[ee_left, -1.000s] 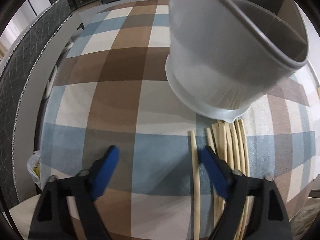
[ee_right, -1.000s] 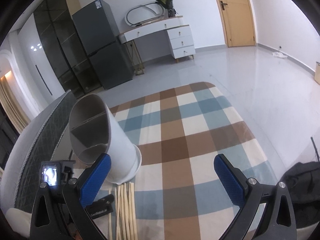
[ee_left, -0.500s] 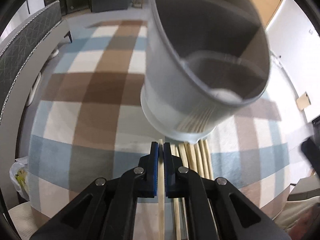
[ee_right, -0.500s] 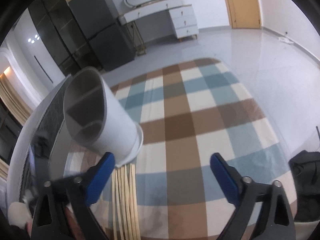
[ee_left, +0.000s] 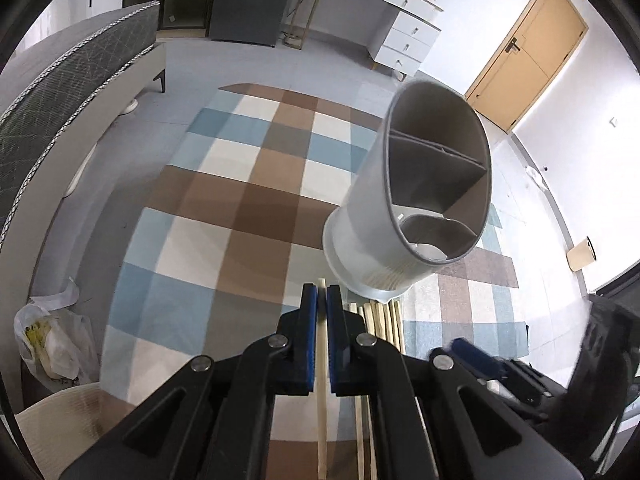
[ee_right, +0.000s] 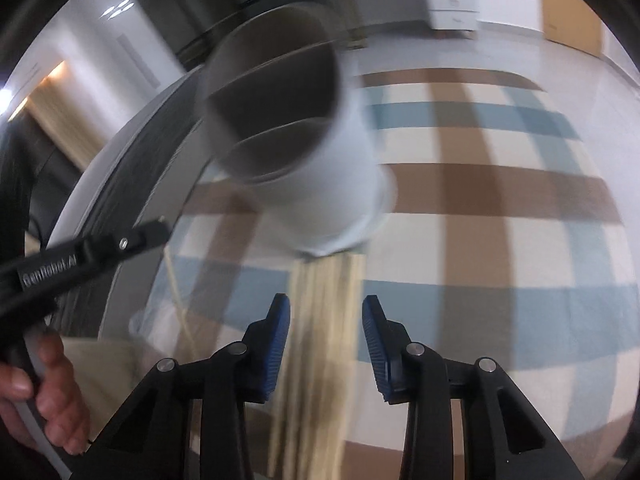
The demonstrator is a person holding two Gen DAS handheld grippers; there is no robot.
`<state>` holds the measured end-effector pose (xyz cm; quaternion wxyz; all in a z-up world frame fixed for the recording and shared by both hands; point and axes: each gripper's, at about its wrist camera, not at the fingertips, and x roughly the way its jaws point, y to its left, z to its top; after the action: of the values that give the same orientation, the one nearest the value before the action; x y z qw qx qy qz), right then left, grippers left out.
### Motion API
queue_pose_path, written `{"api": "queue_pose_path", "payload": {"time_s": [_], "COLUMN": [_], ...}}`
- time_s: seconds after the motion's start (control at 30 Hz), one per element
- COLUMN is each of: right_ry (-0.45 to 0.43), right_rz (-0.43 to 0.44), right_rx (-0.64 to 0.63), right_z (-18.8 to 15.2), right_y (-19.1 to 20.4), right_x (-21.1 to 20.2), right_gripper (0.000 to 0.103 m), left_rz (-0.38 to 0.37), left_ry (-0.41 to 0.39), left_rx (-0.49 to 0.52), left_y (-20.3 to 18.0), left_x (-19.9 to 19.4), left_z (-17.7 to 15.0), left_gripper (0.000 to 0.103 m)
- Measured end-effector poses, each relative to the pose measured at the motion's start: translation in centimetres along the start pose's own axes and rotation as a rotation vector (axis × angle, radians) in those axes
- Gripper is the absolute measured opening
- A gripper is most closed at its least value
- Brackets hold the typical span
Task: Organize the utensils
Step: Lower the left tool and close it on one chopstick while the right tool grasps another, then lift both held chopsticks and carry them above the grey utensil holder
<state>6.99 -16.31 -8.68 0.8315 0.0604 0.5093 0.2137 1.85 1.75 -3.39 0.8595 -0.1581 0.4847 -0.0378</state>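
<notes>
The left gripper (ee_left: 321,300) is closed onto a single wooden chopstick (ee_left: 322,380), which is clamped between the blue pads (ee_left: 309,320). The remaining chopsticks (ee_left: 382,320) are laid side by side on the checked rug (ee_left: 224,216), at 3 o'clock of the clamped one. The grey divided utensil holder (ee_left: 416,208) is seen at 1 o'clock of the left gripper, its base at the far tips of the chopsticks. The right gripper (ee_right: 326,320) is held partly open around the chopstick bundle, which lies between its pads; contact cannot be determined because of motion blur.
</notes>
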Motion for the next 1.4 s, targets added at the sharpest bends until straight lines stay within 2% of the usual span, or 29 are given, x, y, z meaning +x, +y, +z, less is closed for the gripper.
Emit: {"api": "queue_pose_path", "payload": {"time_s": [0.1, 0.2, 0.37, 0.47, 0.57, 0.7, 0.8, 0.97, 1.03, 1.17, 1.4], "right_ry": [0.024, 0.045, 0.076, 0.066, 0.075, 0.058, 0.073, 0.038, 0.031, 0.008, -0.206], "right_rz": [0.014, 0.002, -0.037, -0.054, -0.122, -0.106, -0.134, -0.205, -0.209, -0.141, -0.079], "right_rx": [-0.051, -0.086, -0.127, -0.140, -0.174, -0.163, -0.219, -0.298, -0.310, -0.237, -0.186], "right_z": [0.2, 0.5, 0.8, 0.9, 1.1, 1.6, 1.4, 0.7, 0.4, 0.6, -0.2], "right_y": [1.8, 2.9, 3.7, 4.0, 4.1, 4.1, 4.9, 6.6, 6.9, 6.2, 5.1], "right_x": [1.6, 3.7, 6.2, 7.0, 8.0, 8.3, 8.8, 9.3, 9.4, 8.6, 0.2], "right_gripper": [0.033, 0.027, 0.024, 0.022, 0.018, 0.017, 0.016, 0.010, 0.007, 0.006, 0.006], "left_rz": [-0.002, 0.003, -0.014, -0.021, -0.019, -0.014, -0.009, -0.002, 0.001, 0.000, -0.011], "left_ry": [0.005, 0.005, 0.026, 0.034, 0.041, 0.040, 0.042, 0.041, 0.041, 0.029, -0.018], "left_rx": [-0.036, -0.064, -0.105, -0.123, -0.131, -0.153, -0.163, -0.171, -0.173, -0.165, -0.072], "left_y": [1.5, 3.4, 4.5, 4.8, 5.0, 5.5, 5.8, 5.9, 6.0, 5.8, 3.6], "left_x": [0.1, 0.7, 0.6, 0.6, 0.9, 1.0, 1.1, 1.2, 1.2, 1.0, -0.3], "left_z": [0.6, 1.7, 1.6, 1.7, 1.8, 1.9, 1.9, 2.0, 2.0, 2.0, 1.4], "left_gripper": [0.001, 0.001, 0.001, 0.001, 0.001, 0.001, 0.001, 0.001, 0.001, 0.001, 0.001]}}
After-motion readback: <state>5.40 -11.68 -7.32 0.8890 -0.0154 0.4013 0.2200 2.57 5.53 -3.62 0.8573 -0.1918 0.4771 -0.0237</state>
